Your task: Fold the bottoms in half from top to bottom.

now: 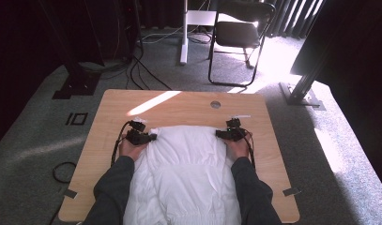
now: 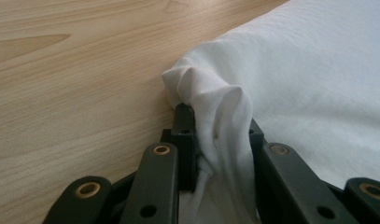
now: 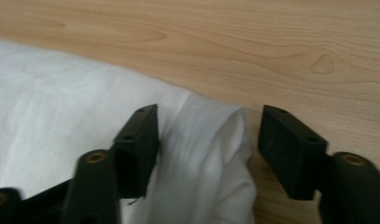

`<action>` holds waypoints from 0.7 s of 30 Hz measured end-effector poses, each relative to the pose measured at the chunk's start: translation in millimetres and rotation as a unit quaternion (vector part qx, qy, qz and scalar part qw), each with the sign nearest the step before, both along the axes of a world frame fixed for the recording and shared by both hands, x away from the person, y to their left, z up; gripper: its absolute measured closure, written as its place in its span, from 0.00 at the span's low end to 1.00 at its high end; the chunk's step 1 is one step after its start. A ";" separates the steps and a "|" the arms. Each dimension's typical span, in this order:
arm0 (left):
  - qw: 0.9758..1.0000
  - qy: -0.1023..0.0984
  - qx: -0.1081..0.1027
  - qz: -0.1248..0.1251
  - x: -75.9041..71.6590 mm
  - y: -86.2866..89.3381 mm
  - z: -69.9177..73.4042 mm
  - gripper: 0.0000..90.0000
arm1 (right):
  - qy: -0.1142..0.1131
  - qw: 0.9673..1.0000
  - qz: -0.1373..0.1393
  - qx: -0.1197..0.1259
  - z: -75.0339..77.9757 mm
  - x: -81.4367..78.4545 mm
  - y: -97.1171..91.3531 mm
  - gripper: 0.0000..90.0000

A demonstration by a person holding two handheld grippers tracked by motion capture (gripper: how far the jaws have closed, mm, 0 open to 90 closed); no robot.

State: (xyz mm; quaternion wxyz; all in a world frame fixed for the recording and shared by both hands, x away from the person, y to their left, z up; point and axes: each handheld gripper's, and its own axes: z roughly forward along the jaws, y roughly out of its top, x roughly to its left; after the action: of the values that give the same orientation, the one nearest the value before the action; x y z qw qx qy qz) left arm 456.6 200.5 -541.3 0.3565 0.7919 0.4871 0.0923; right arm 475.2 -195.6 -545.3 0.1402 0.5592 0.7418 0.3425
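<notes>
A white garment (image 1: 186,164) lies spread on the wooden table (image 1: 179,101), running from mid-table to the near edge. My left gripper (image 1: 153,137) is at its far left corner. In the left gripper view the left gripper (image 2: 219,122) is shut on a bunched fold of the white garment (image 2: 309,70). My right gripper (image 1: 217,134) sits at the far right corner. In the right gripper view the right gripper (image 3: 208,119) stands open around a folded edge of the garment (image 3: 61,102), and a gap shows beside the right pad.
Bare wood runs beyond and beside the garment, with a round grommet hole (image 1: 215,104) near the far edge. On the carpet past the table stand a black folding chair (image 1: 240,33) and a white desk leg (image 1: 184,42). A cable loop (image 1: 62,171) lies at the left.
</notes>
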 end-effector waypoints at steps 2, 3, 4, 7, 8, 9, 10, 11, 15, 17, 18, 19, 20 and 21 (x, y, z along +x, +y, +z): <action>1.000 0.002 -0.001 0.004 -0.2 -0.1 0.5 0.87 | 0.006 1.000 0.021 -0.002 1.0 -2.0 4.5 0.81; 1.000 0.003 -0.001 0.005 -0.2 0.6 1.2 0.88 | 0.011 1.000 0.027 -0.002 1.6 -2.3 5.7 0.87; 1.000 0.002 -0.002 0.011 -0.5 1.0 2.4 0.90 | 0.010 1.000 0.028 -0.003 2.7 -2.6 5.7 0.91; 1.000 -0.013 -0.008 0.023 -1.1 4.4 14.4 0.92 | -0.008 1.000 0.026 -0.015 9.4 -4.8 3.9 0.94; 0.999 -0.021 -0.012 0.022 -1.0 5.2 21.6 0.92 | -0.017 0.999 0.025 -0.015 14.3 -5.9 2.4 0.95; 0.999 -0.031 -0.014 0.020 -0.7 5.1 29.8 0.93 | -0.029 0.999 0.024 -0.012 20.3 -6.5 0.0 0.95; 0.999 -0.041 -0.016 0.018 -0.3 4.8 39.1 0.93 | -0.041 0.999 0.021 -0.007 27.4 -7.0 -2.5 0.95; 0.998 -0.055 -0.023 0.020 -0.2 4.4 48.8 0.93 | -0.054 0.998 0.016 -0.004 35.4 -7.5 -4.9 0.95; 0.994 -0.097 -0.054 0.022 0.7 6.9 84.1 0.93 | -0.122 0.992 -0.002 0.019 72.0 -12.1 -15.1 0.95; 0.992 -0.111 -0.062 0.023 -0.3 8.1 95.4 0.93 | -0.155 0.987 -0.003 0.032 87.6 -16.2 -19.9 0.95; 0.991 -0.115 -0.067 0.022 -1.7 8.6 99.0 0.93 | -0.161 0.986 0.004 0.034 93.1 -17.7 -21.3 0.95; 0.990 -0.119 -0.069 0.018 -4.5 8.7 101.6 0.93 | -0.165 0.986 0.010 0.034 97.2 -19.6 -22.2 0.95; 0.990 -0.124 -0.067 0.013 -8.1 9.0 103.2 0.93 | -0.168 0.985 0.015 0.034 100.2 -22.8 -23.1 0.94; 0.989 -0.127 -0.069 0.010 -12.4 9.5 103.8 0.92 | -0.170 0.985 0.022 0.036 102.2 -26.5 -23.9 0.94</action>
State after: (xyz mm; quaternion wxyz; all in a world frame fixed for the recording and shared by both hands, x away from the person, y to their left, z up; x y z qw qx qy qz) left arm 444.2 210.0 -437.5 0.4683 0.7421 0.4514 0.1619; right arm 448.7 -219.4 -443.1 0.2363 0.4809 0.7069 0.4618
